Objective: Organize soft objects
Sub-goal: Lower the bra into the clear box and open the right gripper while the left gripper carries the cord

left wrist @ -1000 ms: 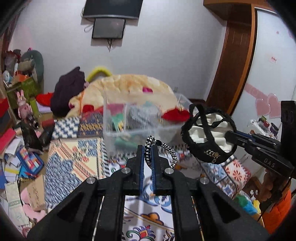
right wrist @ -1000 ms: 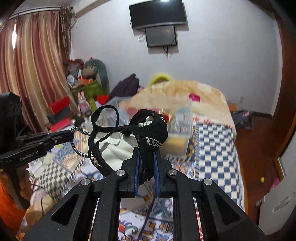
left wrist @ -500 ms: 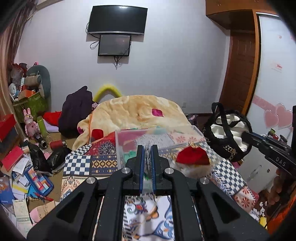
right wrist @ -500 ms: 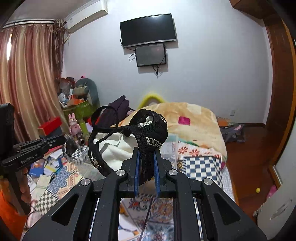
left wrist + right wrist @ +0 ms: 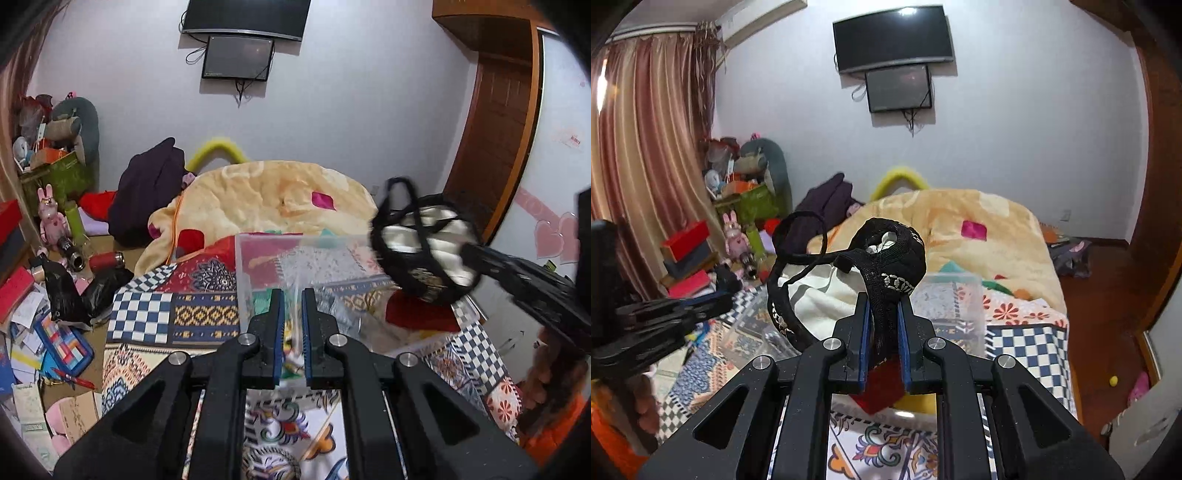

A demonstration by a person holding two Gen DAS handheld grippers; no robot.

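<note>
My right gripper [image 5: 882, 317] is shut on a black soft hat with a cream lining [image 5: 886, 266]; it hangs in the air over the bed and shows in the left wrist view [image 5: 424, 247] at the right. My left gripper [image 5: 292, 317] has its jaws a narrow gap apart with nothing between them; it also shows in the right wrist view [image 5: 665, 314] at the left. A clear plastic bin [image 5: 295, 266] holding soft items stands on the patterned bedspread just ahead of the left gripper. A red soft item [image 5: 417, 310] lies by the bin under the hat.
A yellow blanket [image 5: 273, 199] is heaped behind the bin, with a dark purple garment [image 5: 147, 192] to its left. The floor at left is littered with papers, a black bag [image 5: 74, 288] and toys. A wooden door [image 5: 495, 140] stands at right.
The black-and-white cord held in my left gripper a second ago is gone and its jaws have parted slightly. The right gripper carried the hat lower and closer to the bin.
</note>
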